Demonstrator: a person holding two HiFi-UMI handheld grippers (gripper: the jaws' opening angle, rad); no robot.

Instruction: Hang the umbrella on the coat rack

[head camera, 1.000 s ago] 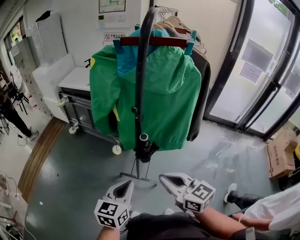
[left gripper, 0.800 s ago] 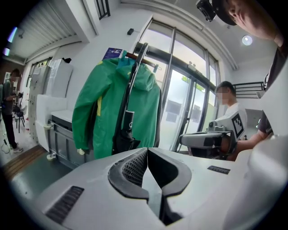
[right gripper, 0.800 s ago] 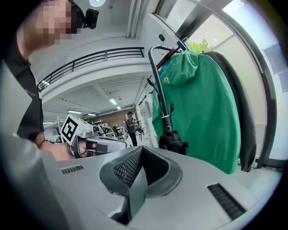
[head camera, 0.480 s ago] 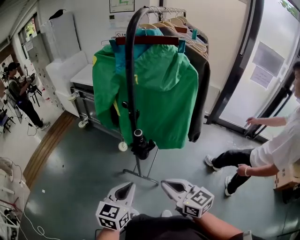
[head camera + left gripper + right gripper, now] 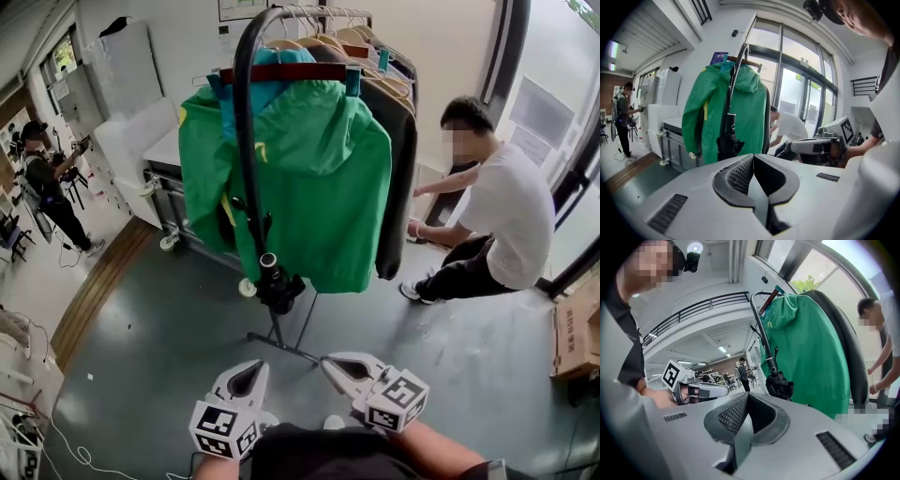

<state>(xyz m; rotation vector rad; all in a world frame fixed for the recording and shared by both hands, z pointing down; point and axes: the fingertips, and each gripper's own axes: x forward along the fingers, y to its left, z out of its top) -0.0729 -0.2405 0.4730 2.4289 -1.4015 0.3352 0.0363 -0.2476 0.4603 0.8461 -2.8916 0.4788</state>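
A black folded umbrella [image 5: 277,286] hangs low against the curved black end pole of the coat rack [image 5: 240,141]; it also shows as umbrella [image 5: 727,140] and umbrella [image 5: 780,384]. Both grippers are well short of it, near the bottom of the head view. My left gripper [image 5: 248,373] is shut with nothing in it, its jaws meeting in the left gripper view [image 5: 753,158]. My right gripper [image 5: 330,362] is also shut and empty, as the right gripper view [image 5: 746,398] shows. They are held side by side, both pointing toward the rack.
A green jacket [image 5: 319,187] and darker coats fill the rack. A person in a white shirt [image 5: 506,216] crouches right of it by the glass doors. White cabinets and a wheeled cart [image 5: 159,159] stand behind at left, another person [image 5: 47,178] far left, a cardboard box [image 5: 574,328] at right.
The person in the white shirt has come into view from the right and now crouches beside the rack. The rack sits a little further left in view. Both grippers stay shut and low.
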